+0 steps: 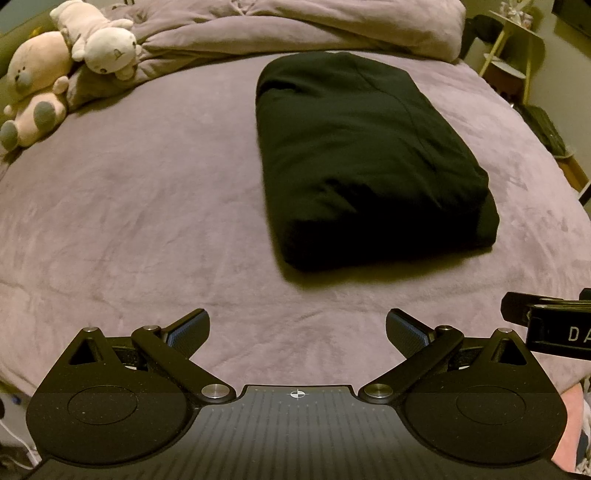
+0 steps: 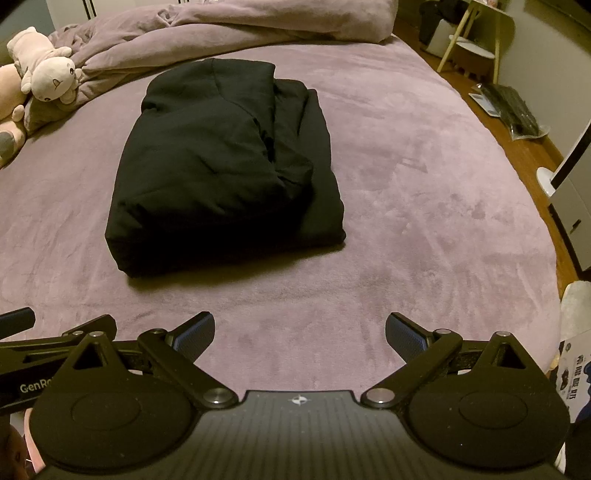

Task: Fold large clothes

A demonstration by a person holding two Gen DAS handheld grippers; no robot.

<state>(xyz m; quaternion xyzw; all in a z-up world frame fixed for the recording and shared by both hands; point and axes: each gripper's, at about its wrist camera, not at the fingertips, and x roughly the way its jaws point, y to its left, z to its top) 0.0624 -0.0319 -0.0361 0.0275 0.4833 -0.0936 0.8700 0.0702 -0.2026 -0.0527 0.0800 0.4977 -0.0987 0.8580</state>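
Observation:
A black garment lies folded into a thick rectangular bundle on the mauve bed. In the right wrist view the same garment sits left of centre, with a folded flap on top. My left gripper is open and empty, held back from the bundle's near edge. My right gripper is also open and empty, a short way in front of the garment and to its right. The two grippers are side by side; part of the right one shows at the left wrist view's right edge.
A rumpled mauve duvet is heaped at the head of the bed. Two plush toys lie at the far left. A pale side table and a dark packet stand on the wooden floor to the right.

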